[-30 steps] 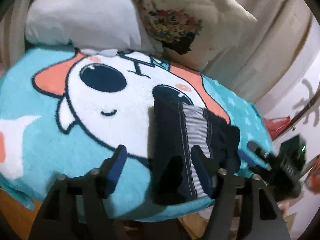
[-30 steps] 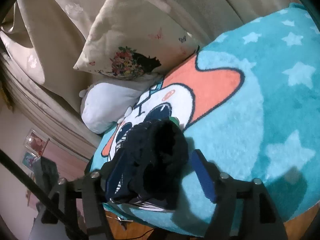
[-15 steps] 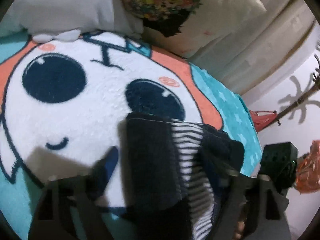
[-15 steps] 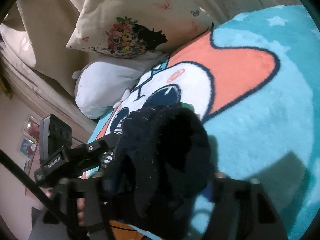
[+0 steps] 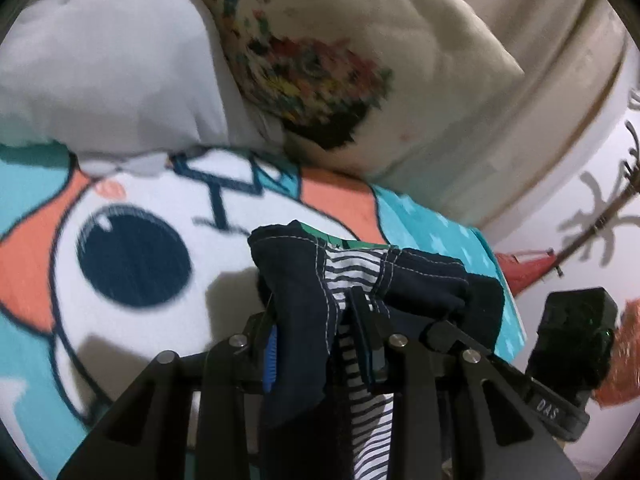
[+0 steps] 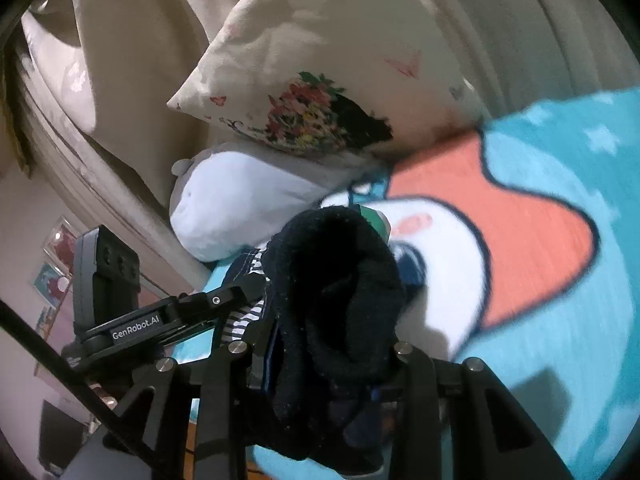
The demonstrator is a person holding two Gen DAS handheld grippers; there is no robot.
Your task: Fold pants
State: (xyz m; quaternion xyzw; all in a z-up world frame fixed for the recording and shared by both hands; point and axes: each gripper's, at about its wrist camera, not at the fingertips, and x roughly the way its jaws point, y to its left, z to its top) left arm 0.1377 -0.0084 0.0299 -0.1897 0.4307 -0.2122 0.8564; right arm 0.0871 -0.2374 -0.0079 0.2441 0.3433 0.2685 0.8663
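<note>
Left wrist view: the left tool [image 5: 320,344] is clamped on the pants [image 5: 360,280], dark navy cloth with a striped lining, bunched between its 2 fingers and lifted just above the cartoon blanket [image 5: 132,312] on the bed. Ahead of the tool sit a white pillow [image 5: 108,64] and a floral cushion [image 5: 360,60]; the right tool shows at its right side.

Right wrist view: the right tool [image 6: 320,364] is closed on the other end of the pants [image 6: 340,280], the thick dark cloth bulging up between the fingers, and the left tool [image 6: 248,300] sits close at its left, nearly touching.

Likely the fold is being carried over. To do it well, both tools should travel level and together, keep the cloth taut, lay the edge down squarely ahead, then let go only once the cloth rests flat.
</note>
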